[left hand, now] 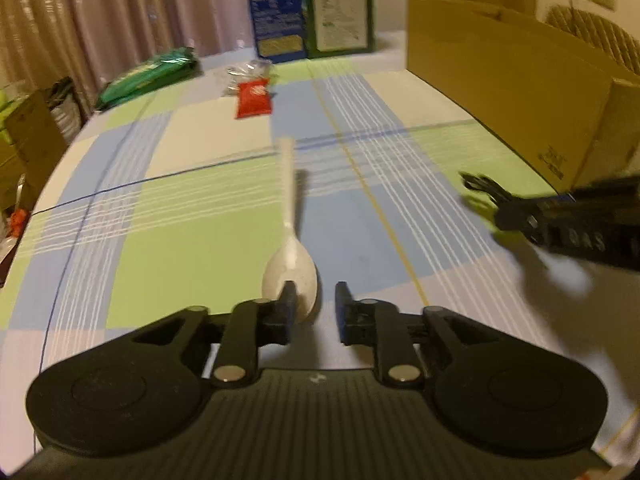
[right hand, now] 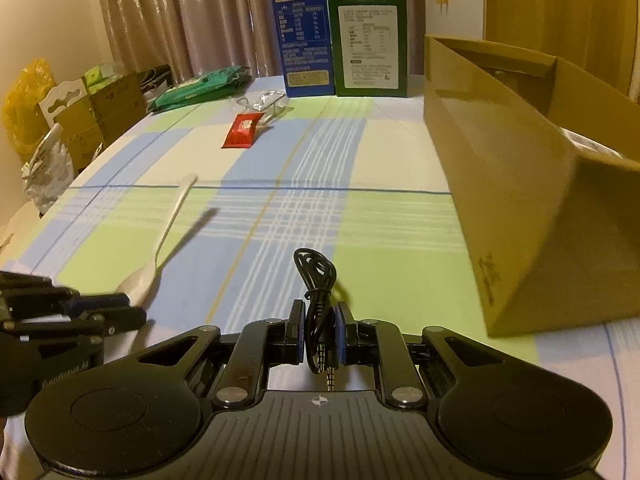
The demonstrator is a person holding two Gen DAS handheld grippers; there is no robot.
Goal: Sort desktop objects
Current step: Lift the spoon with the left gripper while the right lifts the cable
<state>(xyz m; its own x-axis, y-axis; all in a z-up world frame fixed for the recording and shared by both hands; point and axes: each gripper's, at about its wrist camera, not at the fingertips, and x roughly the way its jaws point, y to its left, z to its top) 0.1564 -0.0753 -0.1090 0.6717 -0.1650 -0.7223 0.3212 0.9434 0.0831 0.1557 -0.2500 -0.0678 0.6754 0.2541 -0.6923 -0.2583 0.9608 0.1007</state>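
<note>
My left gripper (left hand: 316, 292) is shut on the bowl of a white plastic spoon (left hand: 288, 208). The spoon's handle points away from me, and it hangs above the checked tablecloth (left hand: 180, 220) with its shadow beside it. In the right wrist view the same spoon (right hand: 168, 224) sticks out of the left gripper (right hand: 128, 312) at the lower left. My right gripper (right hand: 320, 312) is shut on a bundled black audio cable (right hand: 316, 276), whose plug points back toward the camera. In the left wrist view the right gripper (left hand: 504, 212) shows blurred at the right, with the cable (left hand: 478, 186) at its tip.
An open cardboard box (right hand: 520, 200) stands on the table's right side. A red sachet (right hand: 243, 131), a clear wrapper (right hand: 262, 100) and a green packet (right hand: 200, 88) lie at the far side. A blue carton (right hand: 304, 40) and a green carton (right hand: 370, 48) stand upright at the back.
</note>
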